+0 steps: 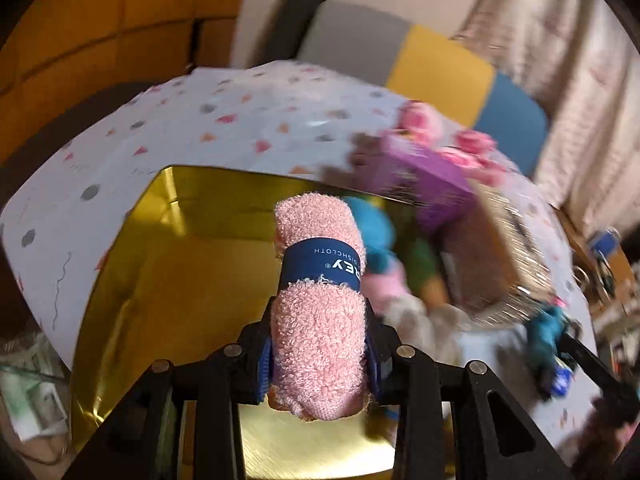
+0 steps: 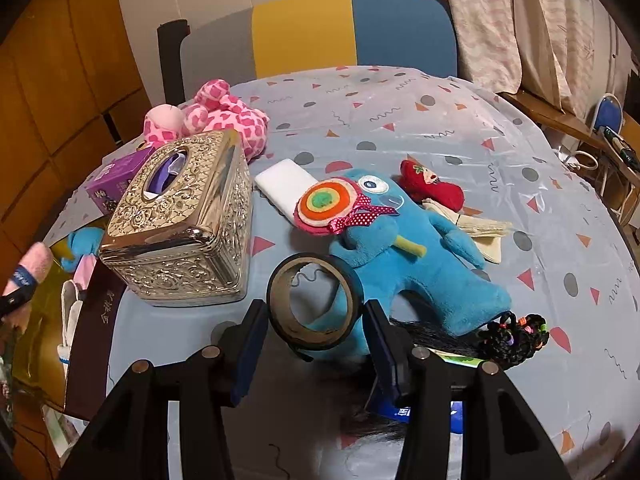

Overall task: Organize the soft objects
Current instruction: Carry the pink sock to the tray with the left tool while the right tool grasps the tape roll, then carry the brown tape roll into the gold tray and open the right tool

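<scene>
The left tool (image 1: 320,364) is clamped tight; the right tool (image 2: 316,344) appears parted, gripping nothing.

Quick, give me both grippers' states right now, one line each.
Left gripper: shut on the rolled pink dishcloth, above the gold box.
Right gripper: open, holding nothing; the tape roll lies just ahead.

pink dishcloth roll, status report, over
Left gripper shut on pink terry dishcloth roll, above gold-lined box. Right gripper open around black tape ring.

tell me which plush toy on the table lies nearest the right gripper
The big blue plush with the lollipop, lying right past the right gripper; the pink spotted and red ones lie farther back.
</scene>
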